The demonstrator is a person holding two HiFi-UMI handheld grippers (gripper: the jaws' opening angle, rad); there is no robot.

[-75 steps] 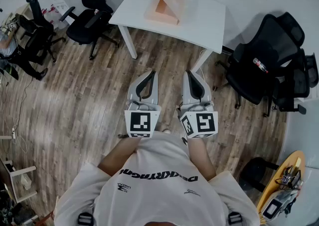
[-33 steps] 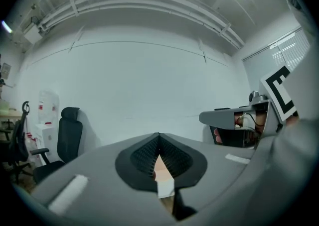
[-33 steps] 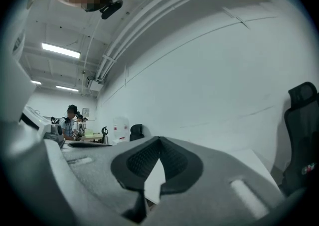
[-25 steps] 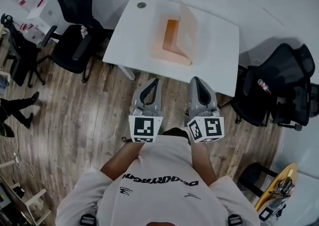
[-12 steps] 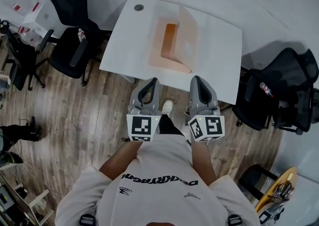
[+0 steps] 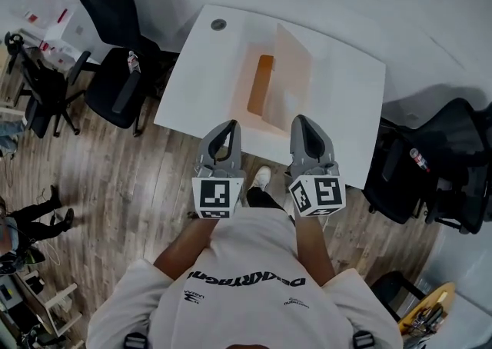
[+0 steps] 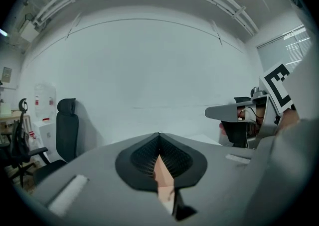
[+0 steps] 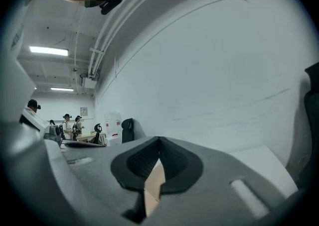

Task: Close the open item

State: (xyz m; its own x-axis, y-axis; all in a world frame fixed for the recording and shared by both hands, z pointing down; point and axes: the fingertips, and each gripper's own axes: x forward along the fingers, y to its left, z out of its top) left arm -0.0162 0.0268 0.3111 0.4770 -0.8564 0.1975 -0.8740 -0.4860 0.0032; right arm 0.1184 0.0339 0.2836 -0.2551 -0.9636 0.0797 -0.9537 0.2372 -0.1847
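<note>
Head view: we have stepped closer to the white table (image 6: 350, 78) than a moment ago, so the open box (image 6: 264, 84) now lies just beyond the tips of the left gripper (image 6: 227, 125) and the right gripper (image 6: 301, 120). Its lid (image 6: 292, 71) stands tilted up along the right side, and the orange inside shows. Neither gripper touches the box; both hover side by side at the near table edge. Left gripper view: the jaws meet at their tips and hold nothing, and a sliver of the box (image 7: 162, 176) shows through the gap behind them. Right gripper view: the jaws are likewise pressed together and empty, with the box (image 8: 153, 185) glimpsed below them. We judge the approach nearly complete and the closing not yet begun; the lid is now probably within reach for a push downward.
</note>
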